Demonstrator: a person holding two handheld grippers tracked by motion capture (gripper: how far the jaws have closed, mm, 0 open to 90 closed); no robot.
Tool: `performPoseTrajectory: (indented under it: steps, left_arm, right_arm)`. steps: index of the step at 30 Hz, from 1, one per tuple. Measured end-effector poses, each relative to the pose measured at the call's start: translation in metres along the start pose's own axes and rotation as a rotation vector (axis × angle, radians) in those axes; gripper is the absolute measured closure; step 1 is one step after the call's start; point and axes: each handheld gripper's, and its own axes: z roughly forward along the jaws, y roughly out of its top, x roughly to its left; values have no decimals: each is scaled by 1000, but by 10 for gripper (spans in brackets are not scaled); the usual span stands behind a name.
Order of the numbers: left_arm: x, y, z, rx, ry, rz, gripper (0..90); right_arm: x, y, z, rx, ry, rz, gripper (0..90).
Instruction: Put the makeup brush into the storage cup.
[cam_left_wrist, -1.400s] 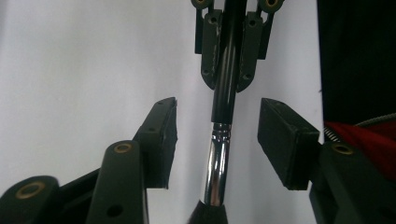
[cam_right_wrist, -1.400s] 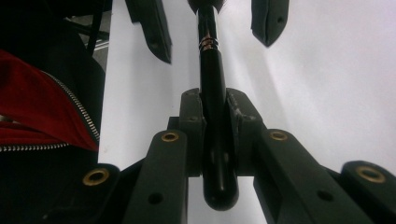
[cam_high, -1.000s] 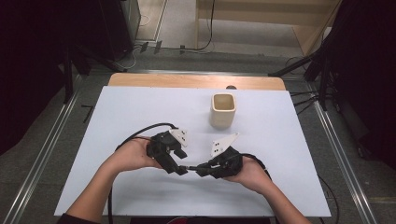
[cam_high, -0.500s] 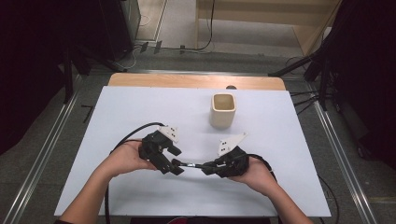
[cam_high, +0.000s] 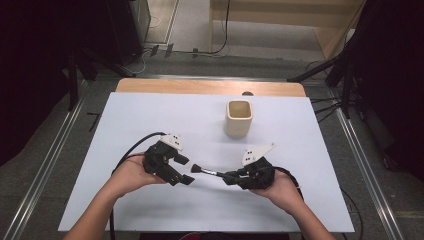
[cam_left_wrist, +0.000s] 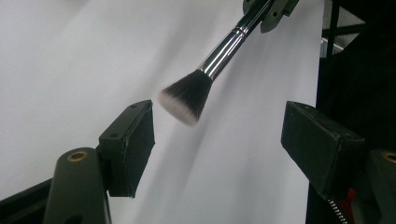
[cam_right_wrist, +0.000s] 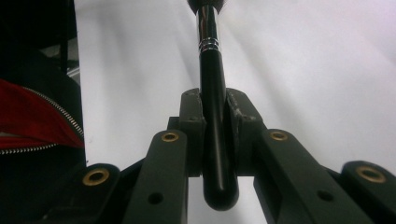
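Here both grippers (cam_high: 186, 171) (cam_high: 229, 176) face, brush (cam_high: 206, 171) between

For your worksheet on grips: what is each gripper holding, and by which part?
The right gripper clamps the makeup brush by its black handle; the left gripper holds nothing.

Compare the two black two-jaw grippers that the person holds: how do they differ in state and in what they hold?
The left gripper has its jaws wide apart, having just been opening, and they press on nothing; the right gripper is shut on the black handle of the makeup brush. The left gripper faces the brush's bristle end, which hangs between its jaws untouched; the right gripper holds the handle end. Both are hand-held above the white table.
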Motion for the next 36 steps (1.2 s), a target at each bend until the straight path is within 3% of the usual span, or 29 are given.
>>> performPoseTrajectory:
  steps: [8,13,17,22,24,28,30,33,36]
  left_arm:
    - [-2,-5,-3,-59,13,-67,278]
    - [-5,-9,-1,-86,28,-96,264]
    - [-5,-12,-1,-127,34,-142,262]
    - [-9,-15,0,-161,72,-164,267]
    - [-12,-18,0,-204,102,-164,281]
    - [-16,-21,0,-251,91,-190,304]
    - [-17,-21,2,-252,86,-200,301]
    - [-18,-21,5,-242,102,-195,297]
    - [-21,-22,4,-266,116,-185,315]
  right_arm:
    - [4,-8,-4,-24,-74,59,798]
    - [9,-8,-5,-62,-101,81,798]
    - [15,-9,-7,-67,-148,88,798]
    - [18,-9,-9,-100,-180,129,798]
    - [19,-9,-9,-116,-185,134,798]
    - [21,-5,-6,-137,-212,133,798]
    - [21,-4,-3,-139,-219,156,798]
    - [22,-2,2,-154,-218,189,798]
    - [26,1,7,-183,-220,213,797]
